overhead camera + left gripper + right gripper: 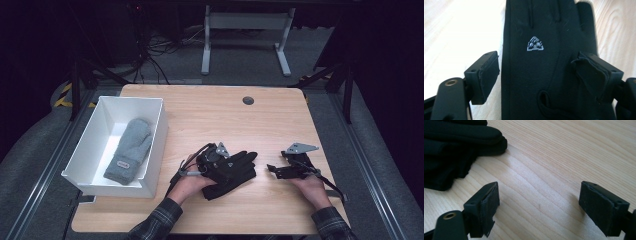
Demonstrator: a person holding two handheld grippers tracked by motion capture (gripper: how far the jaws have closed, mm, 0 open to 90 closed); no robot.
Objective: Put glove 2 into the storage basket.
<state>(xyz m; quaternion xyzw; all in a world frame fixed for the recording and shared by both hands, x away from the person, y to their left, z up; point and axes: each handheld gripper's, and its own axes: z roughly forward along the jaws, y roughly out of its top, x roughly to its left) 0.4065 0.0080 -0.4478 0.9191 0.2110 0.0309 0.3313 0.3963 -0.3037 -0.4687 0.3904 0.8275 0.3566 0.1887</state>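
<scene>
The black glove (235, 167) lies flat on the wooden table (240, 120), near the front edge and just right of the white bin (155, 145), its fingers pointing toward the right gripper (272, 169). The left gripper (212, 159) sits directly over the glove, and the left gripper view explains the pose: its 2 jaws stand wide, 1 on either side of the glove's back, straddling the cuff end below the small white logo (535, 44). The right-hand pad looks to touch or overlap the fabric edge, while the left-hand pad has a strip of bare table between it and the glove, so nothing is pinched yet; this reads as lining up for a grip across the glove's width. There may be 2 black gloves stacked, since the right gripper view shows layered dark fabric, but I cannot tell for sure. The right gripper waits apart on bare wood, jaws also wide and holding nothing, with the glove's fingertips (474, 135) off to its upper left. It seems parked there to stay clear, or ready to steady the fingers. A grey mitten (129, 150) already lies in the bin, which suggests the bin is where the glove is meant to go.
</scene>
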